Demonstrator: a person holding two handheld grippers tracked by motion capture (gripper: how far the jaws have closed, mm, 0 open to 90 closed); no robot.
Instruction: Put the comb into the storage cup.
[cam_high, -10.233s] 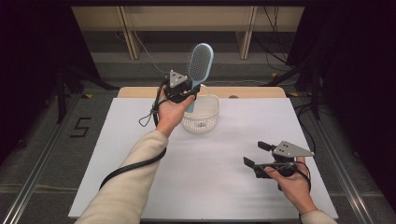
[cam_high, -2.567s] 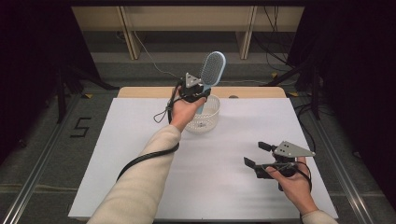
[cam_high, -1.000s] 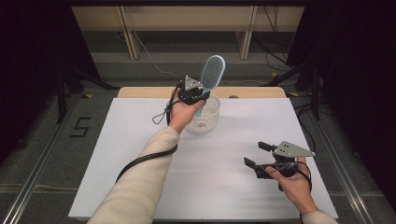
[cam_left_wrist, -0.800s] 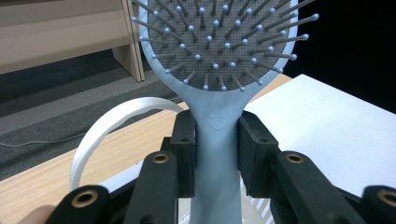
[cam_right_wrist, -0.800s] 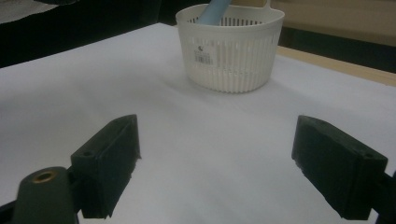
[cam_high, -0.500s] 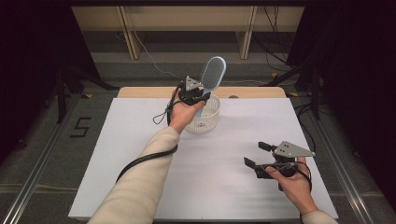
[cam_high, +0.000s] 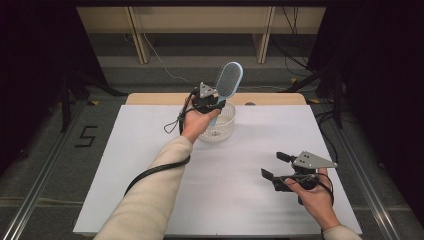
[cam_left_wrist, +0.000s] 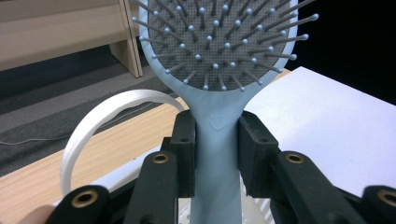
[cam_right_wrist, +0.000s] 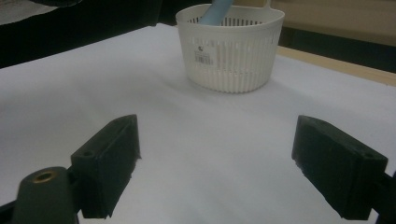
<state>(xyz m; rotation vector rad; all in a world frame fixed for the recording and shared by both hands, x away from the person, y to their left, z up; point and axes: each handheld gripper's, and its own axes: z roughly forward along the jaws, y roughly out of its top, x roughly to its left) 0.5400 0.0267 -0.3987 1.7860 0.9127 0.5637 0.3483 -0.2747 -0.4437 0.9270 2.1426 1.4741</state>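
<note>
Left claw pinching hairbrush handle over basket at 12 o'clock; right claw spread; tilted brush may tip basket.

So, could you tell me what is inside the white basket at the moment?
The handle end of the blue hairbrush dips into the white basket, gripped by the left gripper. The basket's bottom is hidden by its wall.

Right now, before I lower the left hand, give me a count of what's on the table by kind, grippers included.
Hairbrush, light blue, clamped in the left gripper: 1
Basket, white slotted plastic: 1
Grippers, the left one plus the right gripper with jaws apart and nothing between them: 2
Total: 4
</note>
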